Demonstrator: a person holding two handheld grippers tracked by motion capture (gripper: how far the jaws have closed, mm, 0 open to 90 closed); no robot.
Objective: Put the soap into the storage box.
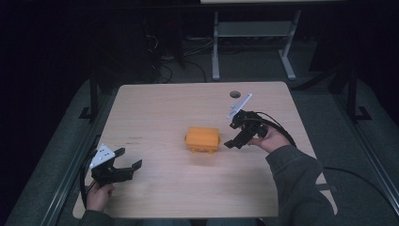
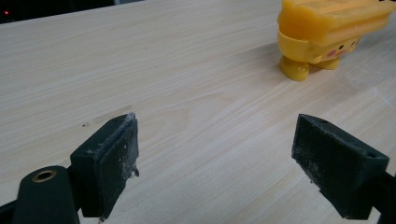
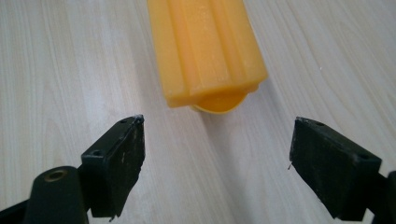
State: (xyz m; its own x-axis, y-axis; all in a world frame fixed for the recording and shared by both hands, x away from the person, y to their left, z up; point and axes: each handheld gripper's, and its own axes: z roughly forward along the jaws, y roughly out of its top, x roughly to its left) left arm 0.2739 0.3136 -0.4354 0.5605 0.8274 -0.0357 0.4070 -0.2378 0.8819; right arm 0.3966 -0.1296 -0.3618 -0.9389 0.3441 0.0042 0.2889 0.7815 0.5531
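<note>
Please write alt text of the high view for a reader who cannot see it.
A person's hands hold two open black grippers over a light wooden table, with a yellow-orange toy between them. The right gripper is close beside the toy; the left gripper rests near the table's front left corner, farther away.

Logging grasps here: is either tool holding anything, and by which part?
Nothing is held. The left tool and the right tool are both open, and the yellow plastic toy sits free on the table.

Dim rm, grey floor (image 1: 244,66), white desk frame (image 1: 254,28) behind.
</note>
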